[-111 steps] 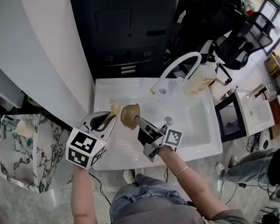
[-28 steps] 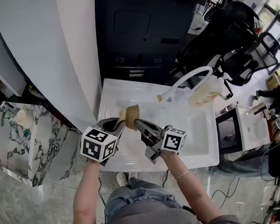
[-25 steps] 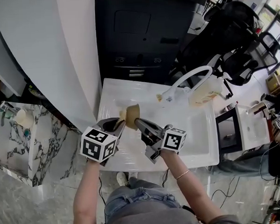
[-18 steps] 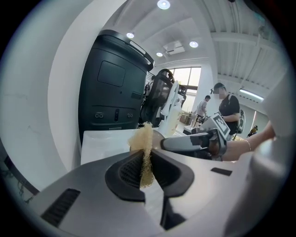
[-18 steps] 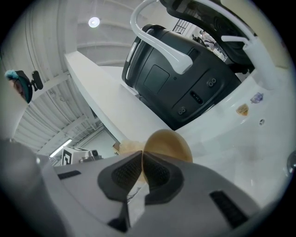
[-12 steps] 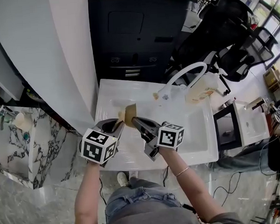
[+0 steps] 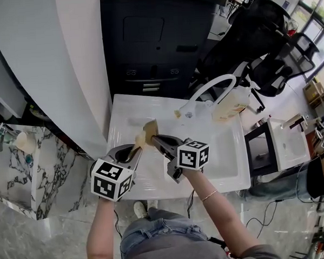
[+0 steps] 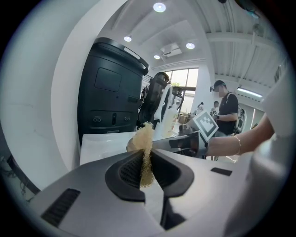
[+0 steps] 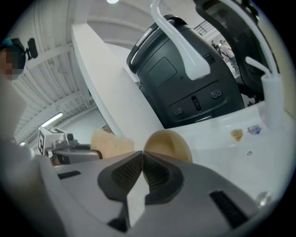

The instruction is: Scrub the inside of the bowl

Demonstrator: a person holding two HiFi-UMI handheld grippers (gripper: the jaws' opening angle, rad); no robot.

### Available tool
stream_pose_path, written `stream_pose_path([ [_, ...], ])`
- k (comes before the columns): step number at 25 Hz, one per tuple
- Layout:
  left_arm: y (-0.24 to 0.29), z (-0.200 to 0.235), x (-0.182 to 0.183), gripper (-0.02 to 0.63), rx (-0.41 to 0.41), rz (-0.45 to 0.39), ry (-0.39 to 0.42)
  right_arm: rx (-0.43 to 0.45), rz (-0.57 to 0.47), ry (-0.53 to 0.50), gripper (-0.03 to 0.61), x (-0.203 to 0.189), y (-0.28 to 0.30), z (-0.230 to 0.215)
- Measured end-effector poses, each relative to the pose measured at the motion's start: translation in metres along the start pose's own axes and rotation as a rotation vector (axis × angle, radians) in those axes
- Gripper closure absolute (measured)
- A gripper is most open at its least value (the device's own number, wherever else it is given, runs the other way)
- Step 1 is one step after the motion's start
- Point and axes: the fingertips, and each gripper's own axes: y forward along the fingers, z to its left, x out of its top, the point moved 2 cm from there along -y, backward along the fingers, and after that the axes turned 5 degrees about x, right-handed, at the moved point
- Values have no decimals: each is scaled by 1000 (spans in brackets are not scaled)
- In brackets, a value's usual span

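A tan bowl [image 7: 150,127] hangs on its side over the white sink [image 7: 217,156], and my right gripper [image 7: 155,137] is shut on its rim. In the right gripper view the bowl's rounded outside [image 9: 169,142] rises just past my right gripper [image 9: 142,170]. My left gripper [image 7: 134,151] is shut on a tan fibrous scrubber [image 7: 140,138], which lies against the bowl's left side. Seen along the left gripper [image 8: 146,167], the scrubber [image 8: 145,147] stands up between the jaws, with a sliver of bowl [image 8: 131,144] behind it. The bowl's inside is hidden.
A white curved faucet [image 7: 209,88] and a pale soap bottle [image 7: 228,105] stand at the sink's back right. A dark cabinet [image 7: 146,40] rises behind the sink and a white wall [image 7: 45,67] to its left. A marble counter [image 7: 23,166] lies at the left.
My left gripper has drawn back a little toward the person with the scrubber still in it. The right gripper and bowl have stayed nearly in place; the head camera has shifted slightly.
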Motion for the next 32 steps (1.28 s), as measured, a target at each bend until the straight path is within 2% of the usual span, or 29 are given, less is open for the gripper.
stream_pose_path([
  [4, -8, 3, -9, 568, 30, -1, -29, -40, 133, -175, 558, -5, 8, -2],
  [8, -13, 12, -20, 568, 60, 4, -65, -32, 246, -289, 558, -14, 19, 0],
  [16, -12, 30, -34, 568, 137, 36, -76, -38, 451, -543, 558, -30, 43, -3],
  [23, -5, 40, -34, 568, 148, 50, -86, -57, 634, -756, 558, -49, 54, -17],
  [32, 8, 48, -36, 568, 151, 80, -98, -4, 791, -912, 557, -70, 65, -32],
])
